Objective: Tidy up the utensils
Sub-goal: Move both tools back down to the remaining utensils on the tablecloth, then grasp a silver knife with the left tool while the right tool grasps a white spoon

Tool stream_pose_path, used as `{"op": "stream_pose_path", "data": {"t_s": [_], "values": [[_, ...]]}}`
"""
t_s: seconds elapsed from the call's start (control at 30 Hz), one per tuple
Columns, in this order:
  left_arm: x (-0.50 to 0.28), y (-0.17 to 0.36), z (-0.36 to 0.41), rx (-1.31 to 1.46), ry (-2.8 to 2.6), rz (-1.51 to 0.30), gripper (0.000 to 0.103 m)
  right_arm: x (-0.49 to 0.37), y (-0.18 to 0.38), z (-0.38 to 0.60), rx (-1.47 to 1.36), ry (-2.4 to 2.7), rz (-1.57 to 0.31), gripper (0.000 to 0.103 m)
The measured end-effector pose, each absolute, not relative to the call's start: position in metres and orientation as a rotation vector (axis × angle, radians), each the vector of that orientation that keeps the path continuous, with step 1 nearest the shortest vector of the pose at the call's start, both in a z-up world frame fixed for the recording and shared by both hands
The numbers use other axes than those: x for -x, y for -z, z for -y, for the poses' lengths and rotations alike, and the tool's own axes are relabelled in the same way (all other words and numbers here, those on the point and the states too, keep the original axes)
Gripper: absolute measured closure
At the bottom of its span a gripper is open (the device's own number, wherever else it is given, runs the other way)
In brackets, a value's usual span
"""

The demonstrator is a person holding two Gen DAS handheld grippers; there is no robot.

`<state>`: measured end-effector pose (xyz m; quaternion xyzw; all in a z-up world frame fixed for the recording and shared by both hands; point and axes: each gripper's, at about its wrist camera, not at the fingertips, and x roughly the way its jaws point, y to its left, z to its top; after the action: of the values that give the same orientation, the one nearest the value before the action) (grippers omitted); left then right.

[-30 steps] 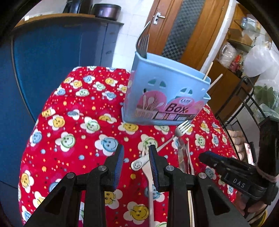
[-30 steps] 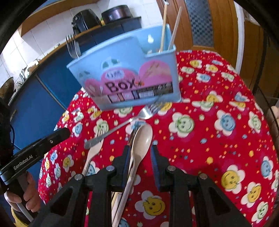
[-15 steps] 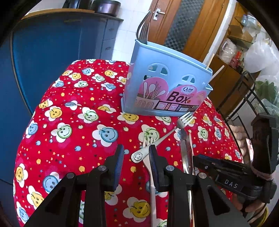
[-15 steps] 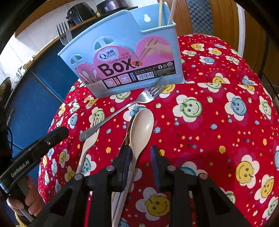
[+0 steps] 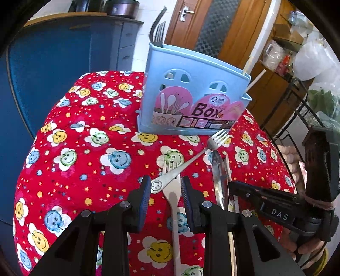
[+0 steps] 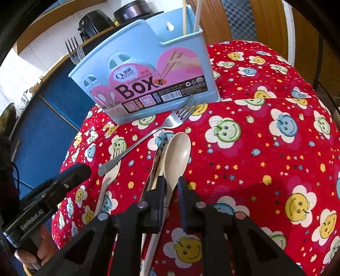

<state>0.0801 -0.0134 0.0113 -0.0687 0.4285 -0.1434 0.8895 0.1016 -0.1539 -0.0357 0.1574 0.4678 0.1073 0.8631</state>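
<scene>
A light blue utensil box point(image 5: 191, 102) point(image 6: 148, 80) stands on the red smiley-flower cloth point(image 5: 85, 159). It holds forks point(image 5: 158, 31) at one end and chopsticks point(image 6: 189, 17) at the other. A metal fork point(image 5: 191, 159) point(image 6: 148, 135), a white plastic fork point(image 5: 173, 197), a knife point(image 5: 218, 180) and a beige spoon point(image 6: 176, 152) lie in front of it. My left gripper point(image 5: 164, 189) is open, straddling the white fork and the metal fork's handle end. My right gripper point(image 6: 171, 184) has its jaws closing, and its pads touch the beige spoon's neck.
A blue cabinet point(image 5: 53, 63) stands behind the table on the left, a wooden door point(image 5: 212, 25) at the back, and a black wire rack point(image 5: 297, 118) to the right. A person's hand point(image 6: 44, 240) holds the left gripper's handle at the cloth's edge.
My right gripper's jaws have narrowed from a loose straddle to touching the spoon's neck. It has also come down closer to the cloth. The left gripper has barely shifted.
</scene>
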Motion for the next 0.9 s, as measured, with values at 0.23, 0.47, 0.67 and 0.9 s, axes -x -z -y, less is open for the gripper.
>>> {"op": "stream_pose_path", "data": {"t_s": [0.23, 0.47, 0.67, 0.9], "values": [[-0.079, -0.011, 0.029, 0.106, 0.317, -0.898, 0.073, -0.093, 0.027, 0.170, -0.287, -0.184, -0.954, 0.097], [-0.079, -0.012, 0.055, 0.072, 0.363, -0.919, 0.073, -0.090, 0.028, 0.191, -0.332, -0.180, -0.955, 0.097], [-0.082, -0.008, 0.083, 0.022, 0.406, -0.950, 0.073, -0.079, 0.027, 0.199, -0.329, -0.178, -0.952, 0.097], [-0.098, -0.003, 0.112, -0.019, 0.434, -0.982, 0.073, -0.079, 0.033, 0.206, -0.367, -0.200, -0.951, 0.096]]}}
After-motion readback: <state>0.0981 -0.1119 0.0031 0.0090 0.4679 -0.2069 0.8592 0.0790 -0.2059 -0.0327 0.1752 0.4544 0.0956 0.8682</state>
